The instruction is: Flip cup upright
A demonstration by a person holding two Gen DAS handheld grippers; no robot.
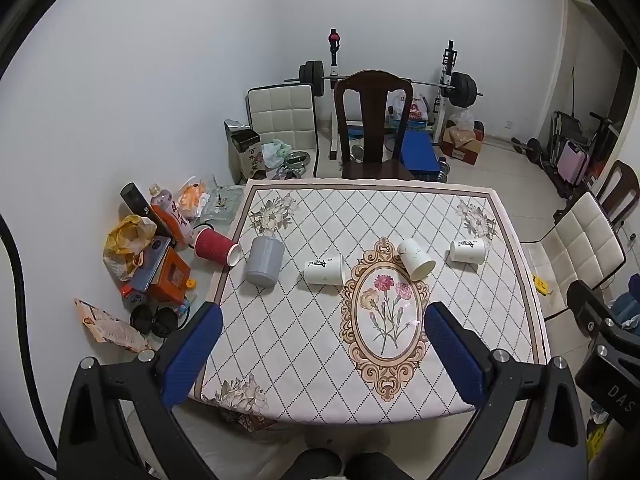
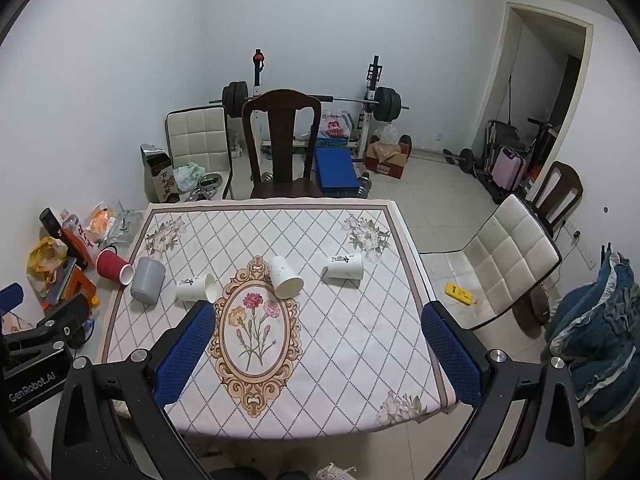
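Several cups lie on their sides in a row across the patterned tablecloth (image 1: 400, 396): a red ribbed cup (image 1: 215, 247) at the left edge, a grey cup (image 1: 264, 261), a white printed cup (image 1: 324, 270), a plain white cup (image 1: 415, 258) and another white printed cup (image 1: 467, 250). They also show in the right wrist view: the red cup (image 2: 114, 266), the grey cup (image 2: 147, 280), the white printed cup (image 2: 196, 287), the plain white cup (image 2: 285, 277) and the far white printed cup (image 2: 345, 266). My left gripper (image 1: 322, 316) and right gripper (image 2: 320, 312) are open, empty, held above the table's near side.
A dark wooden chair (image 1: 374, 124) stands at the table's far side. Bottles, bags and boxes (image 1: 156, 248) crowd the left strip beside the cloth. A white padded chair (image 2: 508, 260) stands right of the table. A weight bench (image 2: 312, 100) is behind.
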